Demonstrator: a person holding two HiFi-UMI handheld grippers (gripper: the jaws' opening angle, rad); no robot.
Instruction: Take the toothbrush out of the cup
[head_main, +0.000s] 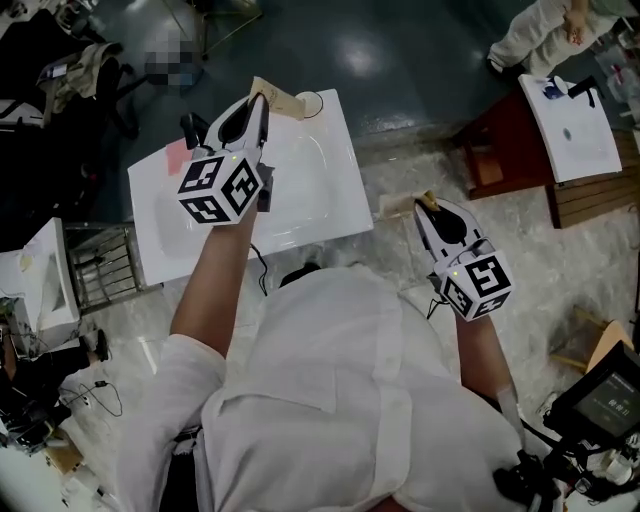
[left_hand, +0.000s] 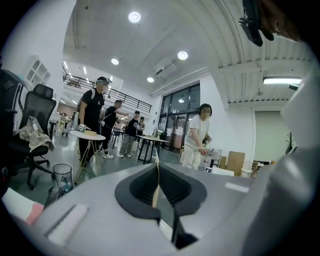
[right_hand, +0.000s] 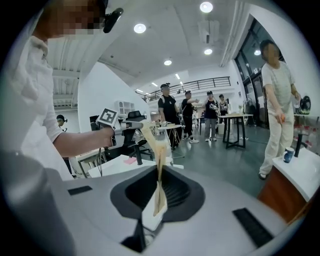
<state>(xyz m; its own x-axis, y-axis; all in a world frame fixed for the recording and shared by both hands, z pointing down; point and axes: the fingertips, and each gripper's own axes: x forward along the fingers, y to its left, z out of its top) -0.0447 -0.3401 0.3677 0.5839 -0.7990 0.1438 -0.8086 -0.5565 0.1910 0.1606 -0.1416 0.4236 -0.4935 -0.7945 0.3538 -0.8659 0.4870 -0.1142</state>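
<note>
My left hand-held gripper hangs clenched above the far edge of the white table. From the head view its tip shows just beside the cup at the far corner, and I can make out nothing between its jaws. The right hand-held gripper sits off the table's near right side, jaws pressed together as well. I cannot pick out the toothbrush in any view, since the left gripper covers the table edge beside the cup. A pink pad lies near the left edge. Further off, people stand about, with a bin and an office chair nearer.
</note>
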